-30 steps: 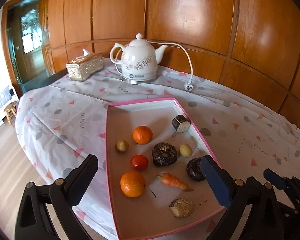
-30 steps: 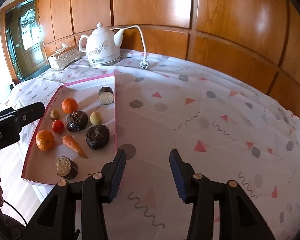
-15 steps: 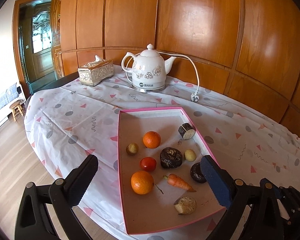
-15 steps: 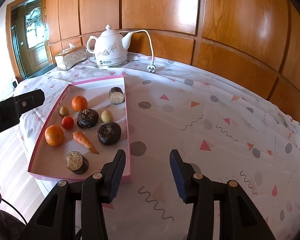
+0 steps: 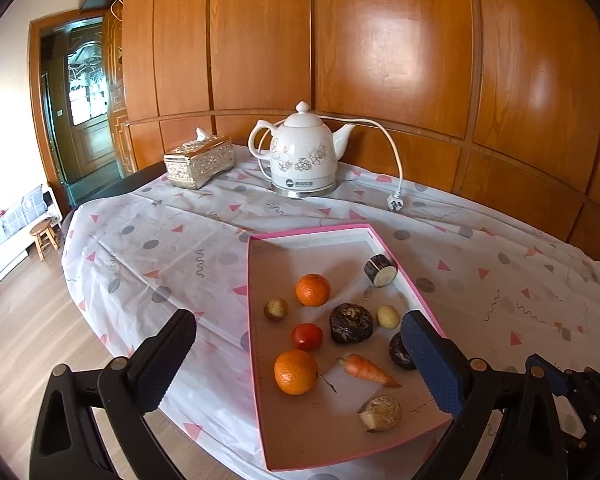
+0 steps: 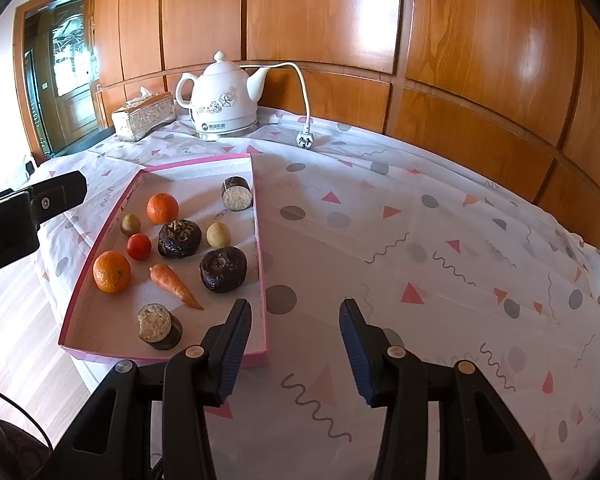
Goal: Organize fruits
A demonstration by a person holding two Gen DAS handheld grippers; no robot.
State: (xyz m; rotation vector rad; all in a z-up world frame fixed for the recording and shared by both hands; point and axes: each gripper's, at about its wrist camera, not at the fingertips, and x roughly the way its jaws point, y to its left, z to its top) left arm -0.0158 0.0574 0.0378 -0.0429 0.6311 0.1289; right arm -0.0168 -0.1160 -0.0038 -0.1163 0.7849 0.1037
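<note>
A pink-rimmed tray [image 5: 256, 320] [image 6: 260, 264] lies on the patterned tablecloth. It holds two oranges [image 5: 296, 372] [image 5: 313, 289], a red tomato [image 5: 307, 337], a carrot [image 5: 366, 370], small yellowish fruits [image 5: 388, 316] and several dark brown lumps [image 5: 351, 323]. My left gripper [image 5: 300, 360] hangs open above the tray's near half, nothing between its fingers. In the right wrist view the right gripper [image 6: 296, 344] stands open and empty over bare cloth, just right of the tray's near corner. The orange [image 6: 112, 272] and carrot [image 6: 174, 284] also show there.
A white kettle [image 5: 302, 156] with its cord and plug [image 5: 396, 202] stands at the table's back, a silver tissue box [image 5: 199, 162] to its left. Wood panelling rises behind. The table's left edge drops to a wooden floor with a small stool [image 5: 44, 236].
The left wrist view has pulled back and risen slightly, so the tray sits lower and smaller. The right wrist view shifted a little, tray nearer centre. Both grippers stay open; no fruit moved.
</note>
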